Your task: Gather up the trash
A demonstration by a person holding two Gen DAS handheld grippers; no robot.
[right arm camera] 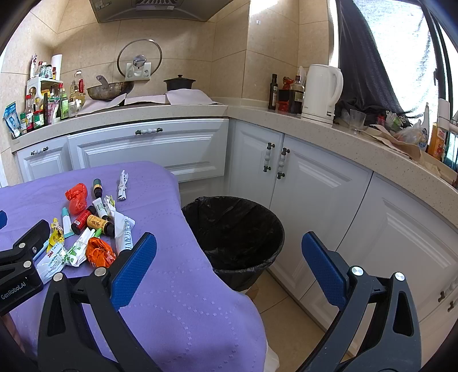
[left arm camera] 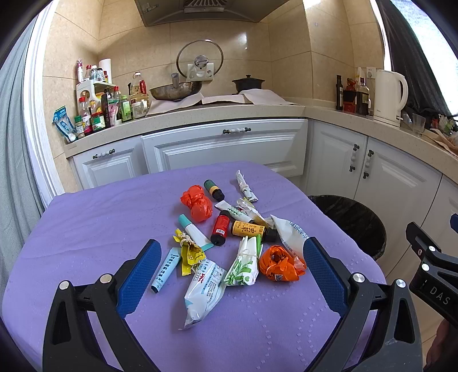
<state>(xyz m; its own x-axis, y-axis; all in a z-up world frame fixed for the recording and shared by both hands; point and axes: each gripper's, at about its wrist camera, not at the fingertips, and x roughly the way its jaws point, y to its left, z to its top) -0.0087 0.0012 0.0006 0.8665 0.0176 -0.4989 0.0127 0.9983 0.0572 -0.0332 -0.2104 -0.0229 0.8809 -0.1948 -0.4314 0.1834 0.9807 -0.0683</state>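
Trash pile (left arm camera: pixel 229 237) lies ahead between left tongs (left arm camera: pixel 232 251), both tongs apart

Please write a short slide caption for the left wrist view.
Open left gripper hovers over trash scattered on purple table, beside black-lined bin.

- Domestic kitchen.
- Range hood (left arm camera: pixel 197 11) above wok (left arm camera: pixel 175 91) and black pot (left arm camera: pixel 248 83).
- Tiled walls, white cabinets (left arm camera: pixel 223 146), electric kettle (right arm camera: pixel 322 93), condiment bottles (left arm camera: pixel 100 108).

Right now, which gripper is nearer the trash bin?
Right. The right gripper hangs off the table edge facing the bin; the left gripper is over the table's trash pile.
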